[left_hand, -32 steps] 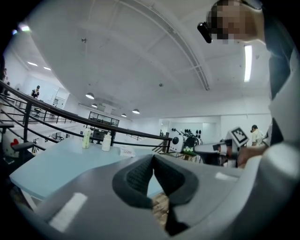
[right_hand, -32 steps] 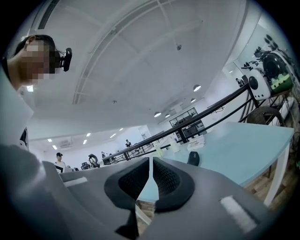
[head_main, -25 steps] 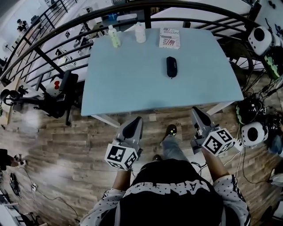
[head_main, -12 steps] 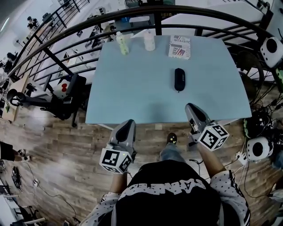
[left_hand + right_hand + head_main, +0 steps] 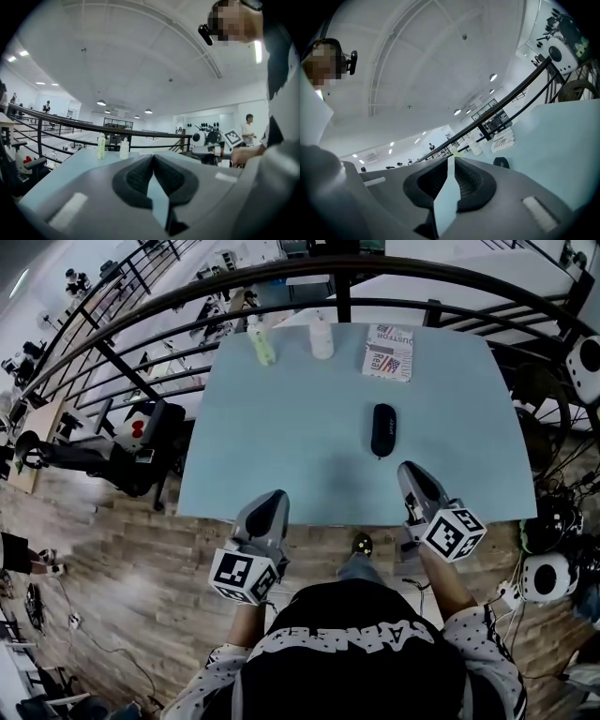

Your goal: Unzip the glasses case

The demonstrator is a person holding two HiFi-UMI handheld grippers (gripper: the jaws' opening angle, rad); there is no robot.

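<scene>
A black zipped glasses case (image 5: 382,429) lies lengthwise right of the middle of the light blue table (image 5: 281,427); in the right gripper view the glasses case (image 5: 502,162) shows just past the jaws. My right gripper (image 5: 410,474) hovers over the table's near edge, a short way before the case and slightly to its right. It is shut on nothing, and its jaws have just eased apart by a hair, leaving a thin slit. My left gripper (image 5: 273,507) reaches the near edge further left, well away from the case, shut and empty.
At the table's far edge stand a green bottle (image 5: 262,341), a white bottle (image 5: 321,337) and a printed packet (image 5: 388,338). A curved black railing (image 5: 141,324) runs behind the table. A black machine (image 5: 122,442) stands left; white robots (image 5: 544,577) and cables crowd the right.
Both grippers have moved forward from above the wooden floor to the table's near edge. The right one has closed in on the case, which has not moved.
</scene>
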